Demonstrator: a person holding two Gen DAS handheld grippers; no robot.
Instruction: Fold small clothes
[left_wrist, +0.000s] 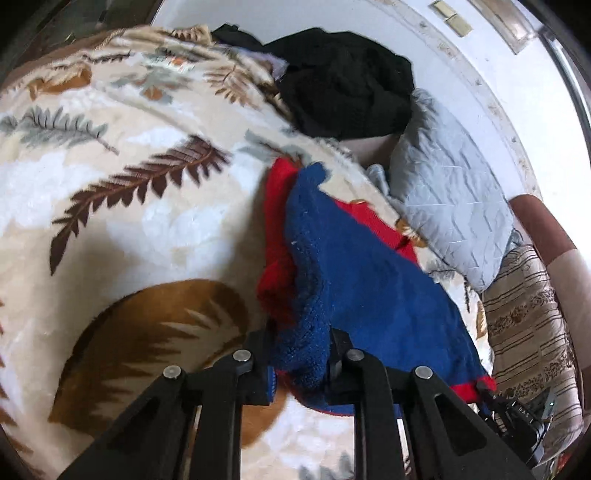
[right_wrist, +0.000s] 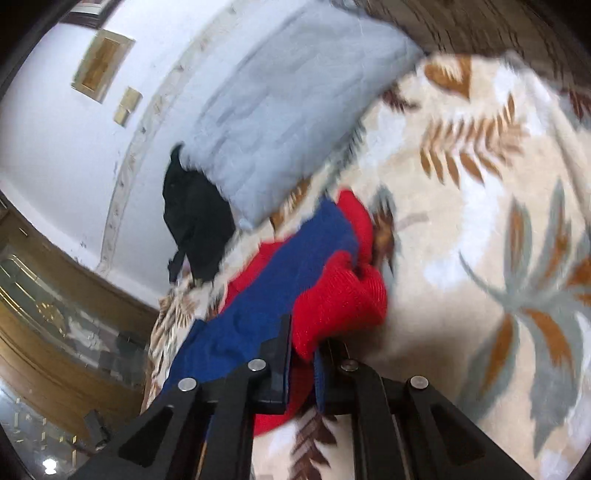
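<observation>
In the left wrist view the left tool (left_wrist: 299, 362) sat at the bottom of the frame, its two black fingers (left_wrist: 258, 369) drawn in on a thick fold of the blue fleece of the small garment (left_wrist: 354, 280), so the fabric bulged between the jaws and was held firm. The tool pointed forward over the bed, tilted a little so the scene ran diagonally. In the right wrist view the right tool (right_wrist: 303, 354) was likewise clamped on the same garment (right_wrist: 288, 266), its jaws close together on a red knitted edge with a strip of blue edging between them. This view was blurred and strongly rolled to one side.

The garment, red outside with a blue fleece inside, lay stretched from both tools across the leaf-patterned blanket (left_wrist: 122, 206) that covered the bed, its far end resting on the blanket near the pillow. Part of the right tool's body showed at the lower right edge of the left view, just beyond the garment's red hem.

Farther off, a grey quilted pillow (left_wrist: 450, 199) lay beside the garment, touching the blanket's edge. Beyond it a heap of black clothing (left_wrist: 347, 85) sat on the bed. Behind these rose a white wall (left_wrist: 406, 44) with a gold-coloured switch plate (left_wrist: 452, 18).
</observation>
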